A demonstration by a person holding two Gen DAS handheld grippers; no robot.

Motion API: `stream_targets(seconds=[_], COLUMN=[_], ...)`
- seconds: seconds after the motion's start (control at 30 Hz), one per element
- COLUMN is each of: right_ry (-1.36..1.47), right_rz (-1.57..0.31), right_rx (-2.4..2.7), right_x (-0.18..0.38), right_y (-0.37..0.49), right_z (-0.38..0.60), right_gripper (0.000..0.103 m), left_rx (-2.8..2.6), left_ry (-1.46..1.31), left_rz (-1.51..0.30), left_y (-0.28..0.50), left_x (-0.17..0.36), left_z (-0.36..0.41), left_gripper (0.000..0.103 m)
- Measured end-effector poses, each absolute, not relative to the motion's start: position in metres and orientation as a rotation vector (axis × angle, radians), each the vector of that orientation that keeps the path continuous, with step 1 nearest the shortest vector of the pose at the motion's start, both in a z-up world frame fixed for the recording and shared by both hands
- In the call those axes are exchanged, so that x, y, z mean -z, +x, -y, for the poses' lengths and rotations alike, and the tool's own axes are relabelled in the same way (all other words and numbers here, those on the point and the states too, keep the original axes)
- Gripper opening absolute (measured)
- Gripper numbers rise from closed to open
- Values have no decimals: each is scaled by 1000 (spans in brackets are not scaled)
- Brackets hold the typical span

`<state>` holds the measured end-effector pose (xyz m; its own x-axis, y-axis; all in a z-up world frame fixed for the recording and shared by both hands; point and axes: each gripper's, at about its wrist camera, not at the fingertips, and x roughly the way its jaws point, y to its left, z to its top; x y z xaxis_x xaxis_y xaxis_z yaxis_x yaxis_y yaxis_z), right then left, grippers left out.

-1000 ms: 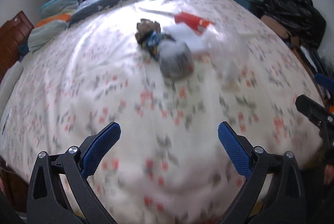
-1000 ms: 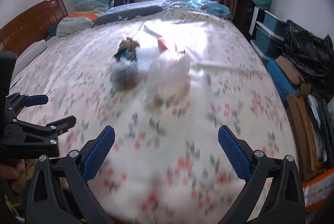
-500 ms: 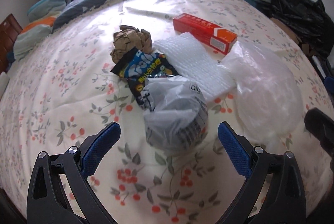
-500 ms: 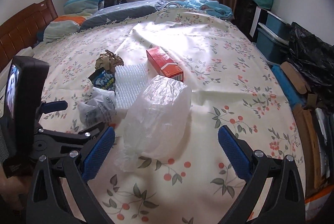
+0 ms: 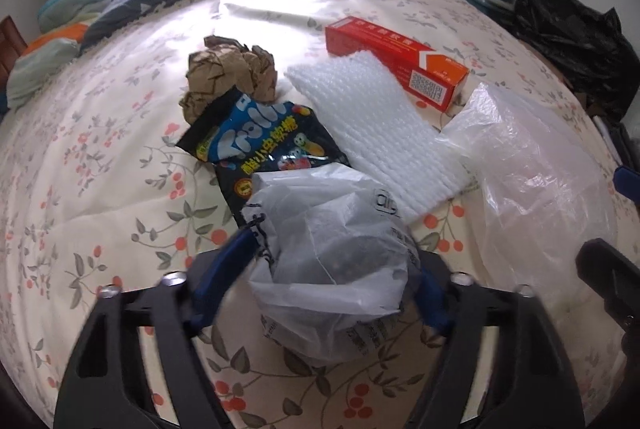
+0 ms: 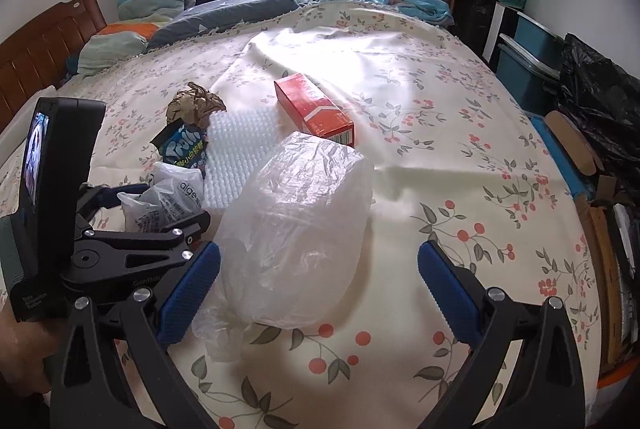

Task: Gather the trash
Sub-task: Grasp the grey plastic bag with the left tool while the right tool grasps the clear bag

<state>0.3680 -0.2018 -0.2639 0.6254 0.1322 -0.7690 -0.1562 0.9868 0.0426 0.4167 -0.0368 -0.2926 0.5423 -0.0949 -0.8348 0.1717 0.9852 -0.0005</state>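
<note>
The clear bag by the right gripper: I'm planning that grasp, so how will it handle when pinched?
The clear bag looks thin and crinkled, so probably floppy and very light. It stands puffed up, so it will likely collapse under the right gripper. Its glossy film may slip.

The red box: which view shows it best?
The right wrist view: the red box lies whole and unobstructed on the bed, its top, side and end visible. The left wrist view shows it farther off, its near edge partly hidden behind the white foam sheet.
</note>
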Motion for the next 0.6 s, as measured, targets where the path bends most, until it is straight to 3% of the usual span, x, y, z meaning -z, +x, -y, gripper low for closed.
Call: stream_targets(seconds=[0.13, 0.5, 0.6], right_ry=[-35, -71, -59], right_rz=[-884, -952, -965], right_rx=[-166, -123, -136], right_x=[267, 291, 298], right_y=[374, 407, 410], right_z=[196, 175, 175], right_gripper=[98, 98, 87], left_rx=[147, 123, 124], left_ry=[93, 118, 110], left_rz=[-978, -963, -962], left_y=[412, 400, 402], left_x=[291, 292, 292], left_z=[34, 23, 23], left_gripper=[59, 59, 59])
